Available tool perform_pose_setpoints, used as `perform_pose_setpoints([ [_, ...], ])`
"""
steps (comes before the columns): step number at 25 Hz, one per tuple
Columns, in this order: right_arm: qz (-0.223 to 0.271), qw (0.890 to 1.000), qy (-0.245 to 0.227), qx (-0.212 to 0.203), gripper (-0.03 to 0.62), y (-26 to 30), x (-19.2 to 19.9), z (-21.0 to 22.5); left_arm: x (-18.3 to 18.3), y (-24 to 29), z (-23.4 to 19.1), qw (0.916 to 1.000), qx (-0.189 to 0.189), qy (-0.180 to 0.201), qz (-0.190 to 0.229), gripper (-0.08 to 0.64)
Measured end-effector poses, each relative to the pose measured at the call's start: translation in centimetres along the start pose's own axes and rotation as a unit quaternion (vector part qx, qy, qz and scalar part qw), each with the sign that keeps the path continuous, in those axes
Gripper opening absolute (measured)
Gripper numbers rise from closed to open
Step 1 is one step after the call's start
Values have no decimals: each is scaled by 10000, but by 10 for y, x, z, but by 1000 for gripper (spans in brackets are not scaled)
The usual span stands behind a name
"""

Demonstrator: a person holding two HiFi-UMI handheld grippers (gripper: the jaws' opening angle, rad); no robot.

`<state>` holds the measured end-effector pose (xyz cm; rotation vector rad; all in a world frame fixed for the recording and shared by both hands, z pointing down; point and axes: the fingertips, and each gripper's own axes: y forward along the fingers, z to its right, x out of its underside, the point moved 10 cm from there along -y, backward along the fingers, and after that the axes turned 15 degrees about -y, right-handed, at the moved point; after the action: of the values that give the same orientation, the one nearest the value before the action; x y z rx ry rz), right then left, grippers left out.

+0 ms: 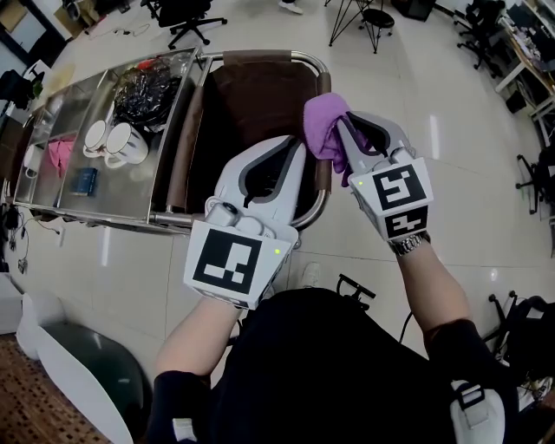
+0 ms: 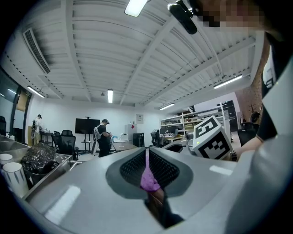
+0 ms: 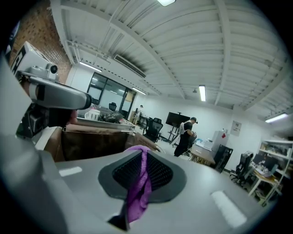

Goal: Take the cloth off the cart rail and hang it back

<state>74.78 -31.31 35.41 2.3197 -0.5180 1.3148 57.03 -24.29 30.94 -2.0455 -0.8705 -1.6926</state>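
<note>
A purple cloth (image 1: 323,126) hangs bunched above the right side of the cart's brown-lined bin (image 1: 251,95), by the curved steel rail (image 1: 321,195). My right gripper (image 1: 342,123) is shut on it; in the right gripper view the cloth (image 3: 138,192) runs down the slit between the closed jaws (image 3: 143,160). My left gripper (image 1: 299,147) reaches up from below and left, its tip against the cloth's lower edge. A purple fold (image 2: 149,179) sits pinched between its closed jaws (image 2: 146,160) in the left gripper view. Whether the cloth touches the rail is hidden.
The steel cart top (image 1: 52,204) to the left carries two white cups (image 1: 117,143), a black crumpled bag (image 1: 147,91), a pink rag (image 1: 59,154) and a blue item (image 1: 84,180). Office chairs (image 1: 186,17) and a stool (image 1: 375,19) stand beyond. A person (image 2: 104,137) stands far off.
</note>
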Motion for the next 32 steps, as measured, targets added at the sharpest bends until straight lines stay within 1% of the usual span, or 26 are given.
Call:
perform_pose_setpoints([
  [2,-35,10000,27,-39,31,1,3,-2,3,5,0,9999,42,-33,-91,22],
  [4,-80,9999,35,-109,31,2,6,-3,5,9,0,9999,82,-38,-97,39],
  [7,-163,9995,27,-263,32,7,11,-7,5,14,-1,9996,201,117,173,43],
  [10,-243,9987,0,-447,32,16,15,-11,6,13,-3,9999,86,-88,-85,43],
  [15,-433,9955,-138,-828,37,32,24,-24,8,15,-9,9999,8,-132,-104,43],
  [17,-521,9930,-175,-1045,55,37,30,-29,10,16,-11,9998,-12,-136,-118,43],
  [19,-554,9907,-165,-1231,122,40,33,-35,13,16,-14,9998,-17,-138,-130,43],
  [20,-553,9900,-148,-1288,143,42,33,-37,14,16,-16,9998,-17,-143,-135,43],
  [23,-512,9901,-90,-1302,174,40,29,-39,15,13,-19,9998,-9,-155,-149,43],
  [26,-475,9918,-59,-1186,178,38,23,-40,15,8,-22,9998,40,-153,-137,43],
  [32,-551,9938,-63,-960,179,31,10,-46,8,-10,-25,9997,172,-148,-48,43],
])
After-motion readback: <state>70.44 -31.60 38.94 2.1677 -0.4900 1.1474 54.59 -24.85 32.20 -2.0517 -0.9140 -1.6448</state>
